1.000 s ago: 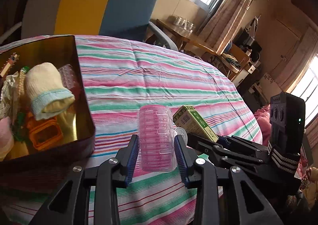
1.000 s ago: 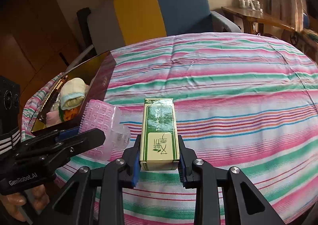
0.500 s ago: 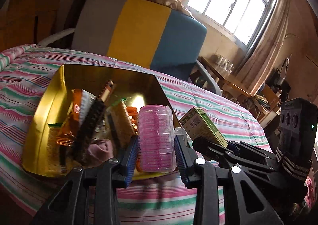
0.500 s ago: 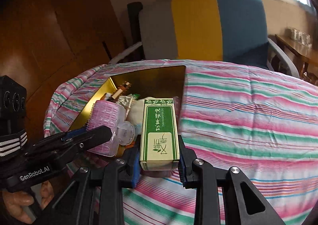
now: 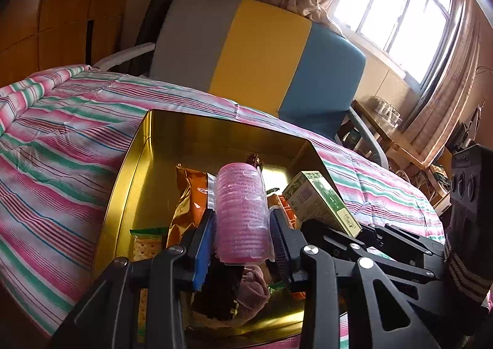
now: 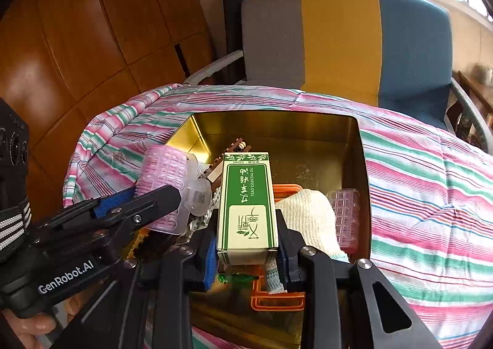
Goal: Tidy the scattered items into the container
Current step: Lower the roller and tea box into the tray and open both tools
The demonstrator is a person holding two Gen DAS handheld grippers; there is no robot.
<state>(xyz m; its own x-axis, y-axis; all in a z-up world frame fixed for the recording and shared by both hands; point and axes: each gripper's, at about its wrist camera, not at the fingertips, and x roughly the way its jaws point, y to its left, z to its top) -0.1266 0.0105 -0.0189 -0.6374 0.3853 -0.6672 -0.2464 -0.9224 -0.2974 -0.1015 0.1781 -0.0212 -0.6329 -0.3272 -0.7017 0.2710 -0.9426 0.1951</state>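
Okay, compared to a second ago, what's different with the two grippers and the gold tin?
Both grippers have carried their loads from over the striped cloth to above the open gold tin. The left gripper still clamps the pink hair roller, and the right gripper still clamps the green carton. Nothing has been released. The tin and its contents lie as before.

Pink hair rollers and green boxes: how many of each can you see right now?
Pink hair rollers: 2, one held over the gold tin, one lying inside it
Green boxes: 1, held over the tin
Total: 3
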